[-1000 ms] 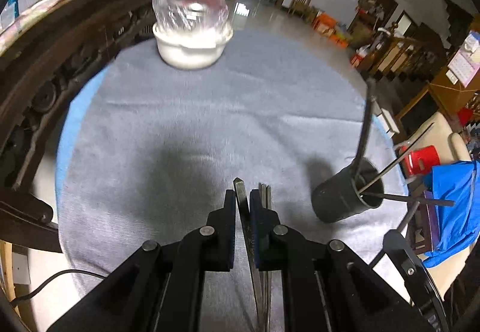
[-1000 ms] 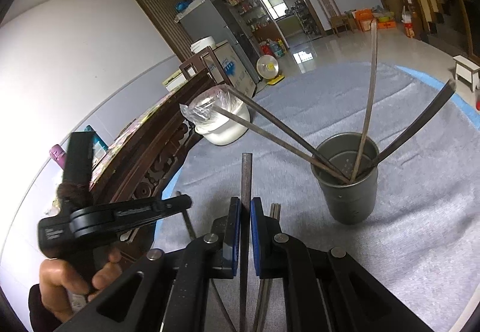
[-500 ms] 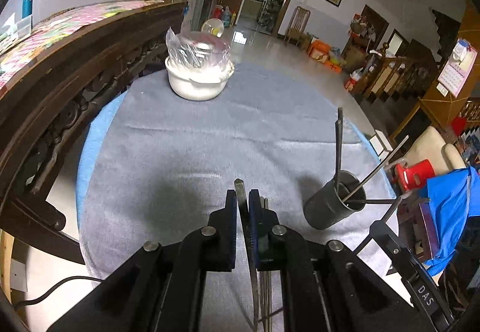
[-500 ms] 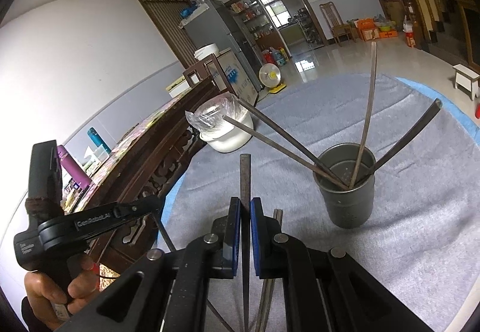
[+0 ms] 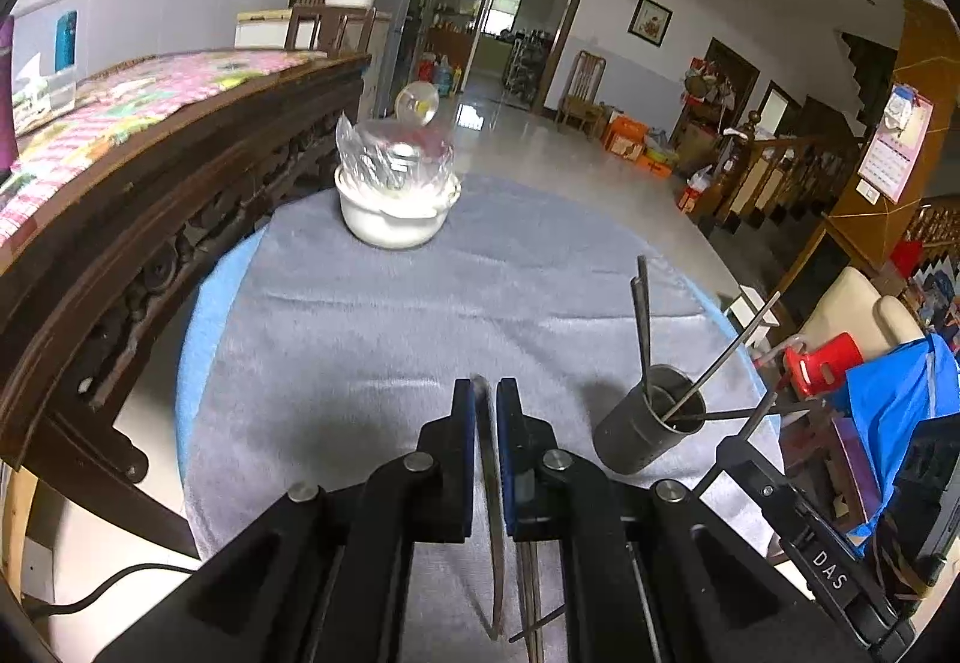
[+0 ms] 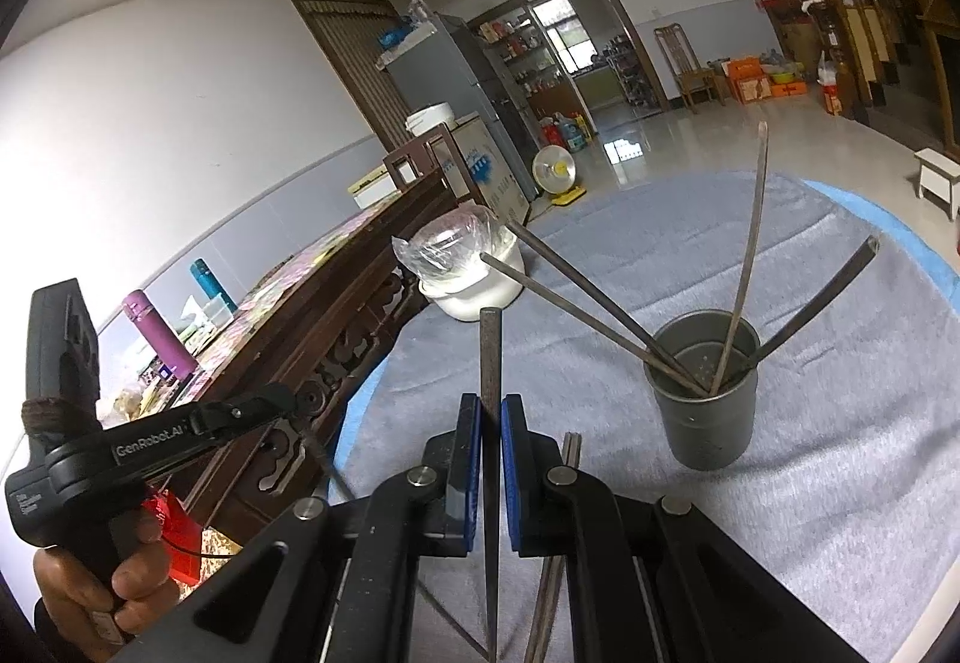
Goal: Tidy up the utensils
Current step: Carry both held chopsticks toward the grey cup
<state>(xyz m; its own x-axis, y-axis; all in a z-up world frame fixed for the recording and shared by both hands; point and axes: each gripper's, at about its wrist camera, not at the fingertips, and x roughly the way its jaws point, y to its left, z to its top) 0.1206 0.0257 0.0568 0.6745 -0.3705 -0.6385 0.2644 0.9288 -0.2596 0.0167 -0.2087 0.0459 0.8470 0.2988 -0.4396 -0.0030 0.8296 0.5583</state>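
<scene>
Table point(image 5: 372, 315) comes first: round, draped in soft grey cloth that gives a little and keeps things from sliding. At its far left stands a white pot point(image 5: 390, 219) with clear plastic bunched over its top, well apart from the work. Nearer, to the right, a dark metal cup point(image 6: 702, 393) stands upright with four thin metal utensils leaning out of it; it looks light and could tip if a rod levers against its rim. The left tongs point(image 5: 486, 393) are closed on a thin flat metal utensil point(image 5: 491, 489), and the right tongs point(image 6: 491, 411) are closed on a dark metal rod point(image 6: 489, 357) whose far end sticks out past the pads. These pieces look stiff, light and slick, so a grip near mid-length, flat faces against the pads, should stop them pivoting. More utensils seem to lie on the cloth beneath both tongs, only partly visible.
</scene>
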